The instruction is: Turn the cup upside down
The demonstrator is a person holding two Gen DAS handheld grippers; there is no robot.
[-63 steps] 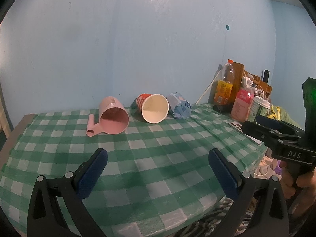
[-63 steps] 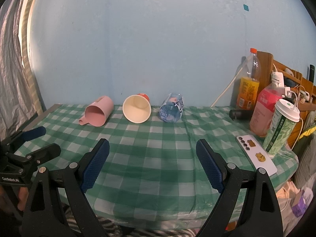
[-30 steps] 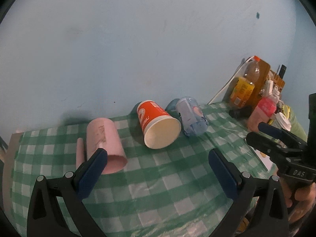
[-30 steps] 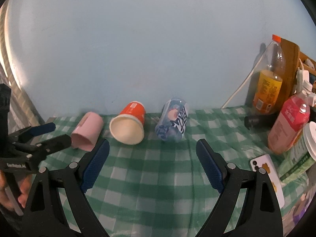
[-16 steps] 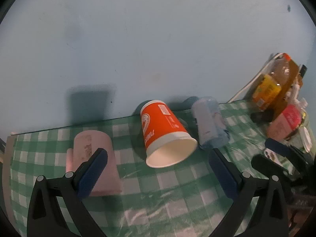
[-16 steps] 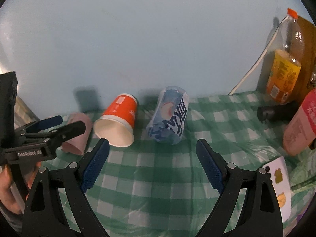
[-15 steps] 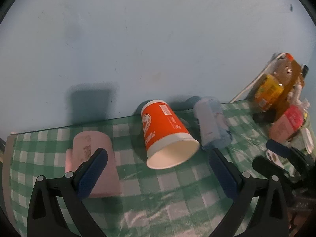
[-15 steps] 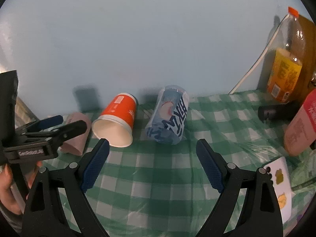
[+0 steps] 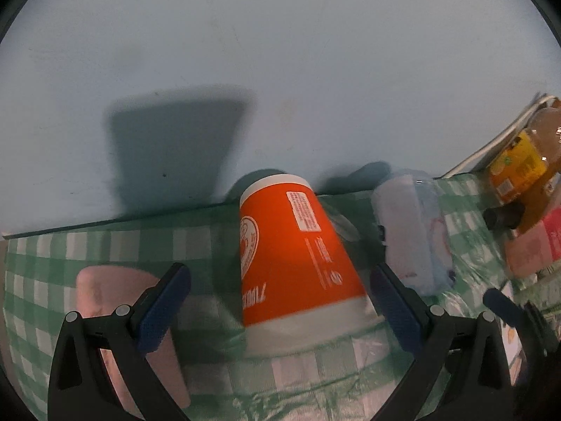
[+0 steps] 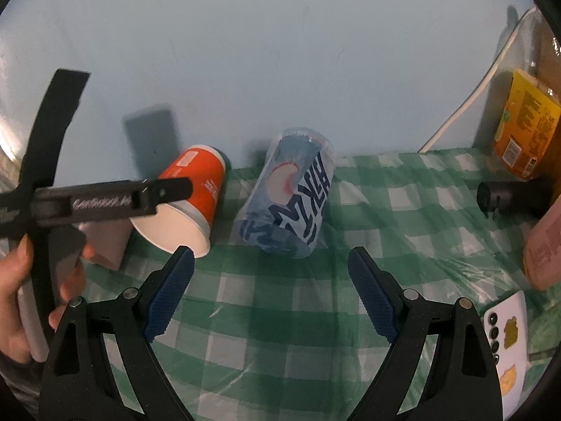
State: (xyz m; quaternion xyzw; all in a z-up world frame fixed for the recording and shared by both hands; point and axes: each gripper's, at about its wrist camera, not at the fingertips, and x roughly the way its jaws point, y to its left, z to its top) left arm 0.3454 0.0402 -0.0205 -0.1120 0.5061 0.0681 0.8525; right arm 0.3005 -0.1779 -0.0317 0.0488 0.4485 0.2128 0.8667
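Both hand-held grippers were spread: the left point(image 9: 277, 310) straddled the tipped orange paper cup point(image 9: 294, 256), seemingly about to pinch, lift and invert it.

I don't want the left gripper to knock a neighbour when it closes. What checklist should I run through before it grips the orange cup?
1. Left gripper open: ok, jaws spread wide.
2. Orange paper cup between its fingers: ok, it lies on its side with the mouth toward the camera.
3. Pink cup clear of the left finger: cannot tell, the finger overlaps it in the left wrist view.
4. Blue printed cup clear of the right finger: cannot tell, it lies just beyond that finger.
5. Right gripper out of the way: ok, open and empty in front of the blue cup.
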